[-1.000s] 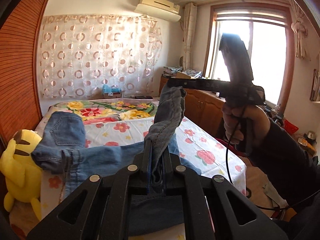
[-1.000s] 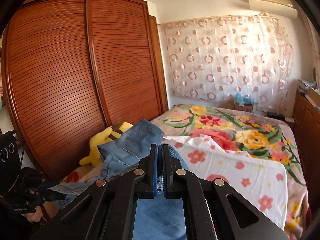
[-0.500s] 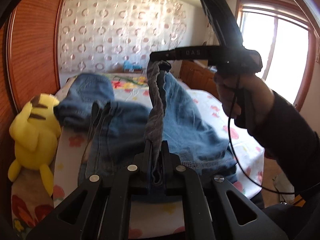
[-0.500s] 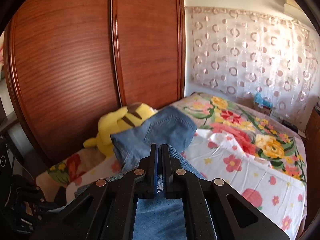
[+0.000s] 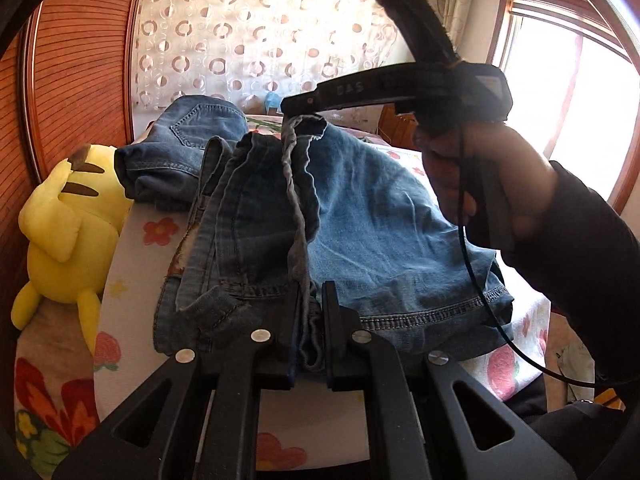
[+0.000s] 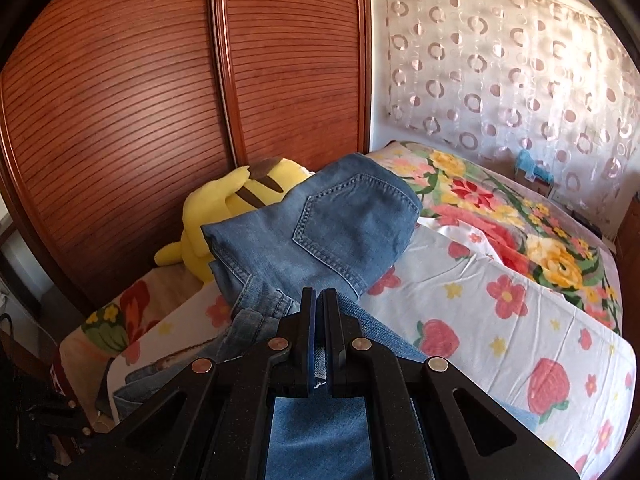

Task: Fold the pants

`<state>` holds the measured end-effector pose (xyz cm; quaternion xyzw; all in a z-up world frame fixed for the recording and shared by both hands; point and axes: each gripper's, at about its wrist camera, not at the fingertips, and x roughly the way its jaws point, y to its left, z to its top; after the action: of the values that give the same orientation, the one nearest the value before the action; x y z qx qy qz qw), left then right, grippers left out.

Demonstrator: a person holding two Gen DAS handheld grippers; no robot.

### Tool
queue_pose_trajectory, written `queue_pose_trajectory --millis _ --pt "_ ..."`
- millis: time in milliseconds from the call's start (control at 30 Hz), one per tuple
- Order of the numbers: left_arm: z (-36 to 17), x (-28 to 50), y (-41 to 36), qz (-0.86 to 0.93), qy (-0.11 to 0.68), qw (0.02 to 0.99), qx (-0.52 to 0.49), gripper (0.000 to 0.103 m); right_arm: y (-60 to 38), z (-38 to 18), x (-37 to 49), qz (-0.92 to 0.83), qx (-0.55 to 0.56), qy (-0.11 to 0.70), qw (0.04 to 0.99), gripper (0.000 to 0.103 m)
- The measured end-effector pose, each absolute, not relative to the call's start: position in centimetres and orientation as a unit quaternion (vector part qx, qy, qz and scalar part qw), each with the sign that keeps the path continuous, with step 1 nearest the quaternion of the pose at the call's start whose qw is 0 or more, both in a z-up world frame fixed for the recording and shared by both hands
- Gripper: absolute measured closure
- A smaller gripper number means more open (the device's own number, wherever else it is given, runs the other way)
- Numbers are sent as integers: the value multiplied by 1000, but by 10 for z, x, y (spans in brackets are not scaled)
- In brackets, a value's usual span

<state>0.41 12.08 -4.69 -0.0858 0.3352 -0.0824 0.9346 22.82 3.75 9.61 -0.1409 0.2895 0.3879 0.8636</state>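
Both tools are clamped on the jeans (image 5: 372, 224): the left gripper (image 5: 310, 312) pinches a bunched hem edge, the right gripper (image 6: 318, 320) nips denim just ahead of it. The pants lie doubled over on the floral bed (image 6: 500, 320) beyond the fingers, the pocketed seat end farthest away beside a yellow plush toy (image 5: 68, 216). One fold looks laid but unreleased; smoothing and probably another fold remain.

Your faded blue jeans (image 5: 360, 216) lie bunched across the bed (image 6: 500, 320), seat and back pocket heaped nearest the yellow plush toy (image 5: 68, 216), one hem edge raised above it.
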Motion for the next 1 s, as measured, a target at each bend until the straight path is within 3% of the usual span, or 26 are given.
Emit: queue_pose_trajectory --millis 233,300,367,433,533,567,667,800,1000 --pt "-50 8 121 -79 339 934 -85 94 44 96 228 385 -133 295 864 100" --pt "-51 8 120 -79 340 933 -84 93 41 92 228 387 -125 300 863 90" --pt "-51 9 120 -76 342 933 -84 90 38 94 228 389 -118 299 863 68" --pt "-51 10 122 -70 343 933 -83 84 29 100 224 389 -116 290 867 66" --pt "-50 9 125 -62 338 935 -83 68 8 109 213 384 -122 274 873 66" --pt "-49 8 126 -62 336 936 -85 59 -2 111 209 380 -123 270 876 66" --pt "-48 9 128 -62 333 937 -88 50 -37 114 195 364 -125 266 884 66" --pt "-47 14 127 -63 331 937 -91 24 -85 113 174 337 -122 268 894 66" --pt "-47 22 116 -60 331 937 -89 21 -142 91 140 303 -104 286 903 66"
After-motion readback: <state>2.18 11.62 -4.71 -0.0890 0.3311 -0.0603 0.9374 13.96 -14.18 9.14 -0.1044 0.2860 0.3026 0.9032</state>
